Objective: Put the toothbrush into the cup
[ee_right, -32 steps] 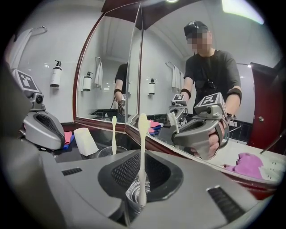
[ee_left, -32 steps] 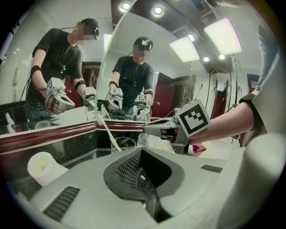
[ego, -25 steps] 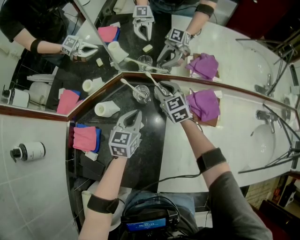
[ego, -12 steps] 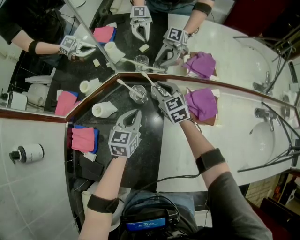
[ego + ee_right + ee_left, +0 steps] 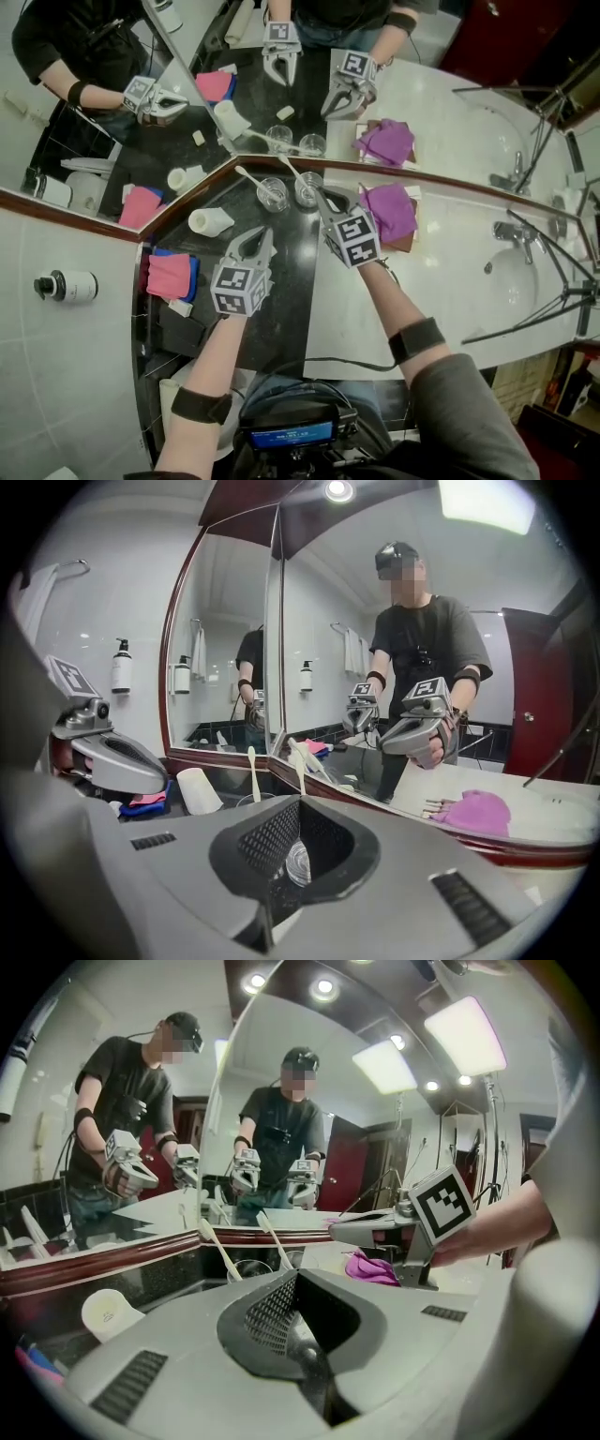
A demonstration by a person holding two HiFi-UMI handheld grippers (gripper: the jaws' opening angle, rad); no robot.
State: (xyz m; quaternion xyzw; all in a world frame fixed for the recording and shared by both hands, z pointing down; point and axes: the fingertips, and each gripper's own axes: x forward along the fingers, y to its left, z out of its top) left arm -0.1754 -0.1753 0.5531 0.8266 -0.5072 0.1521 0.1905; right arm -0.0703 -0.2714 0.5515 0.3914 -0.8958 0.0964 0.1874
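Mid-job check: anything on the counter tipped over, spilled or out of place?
The white cup lies on its side on the black counter, not standing, just left of the left glass cup. That cup and the right glass cup stand upright, a toothbrush in each. No spill shows.

Dark grey short sleeve [image 5: 469,412] on the right arm, black elastic right armband [image 5: 419,339], matching left armband [image 5: 199,406], thin black cable [image 5: 347,360], possibly a chest-mounted black unit [image 5: 295,433] with blue-lit screen.

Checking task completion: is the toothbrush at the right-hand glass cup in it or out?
In: toothbrush leans inside the glass cup, end above rim.
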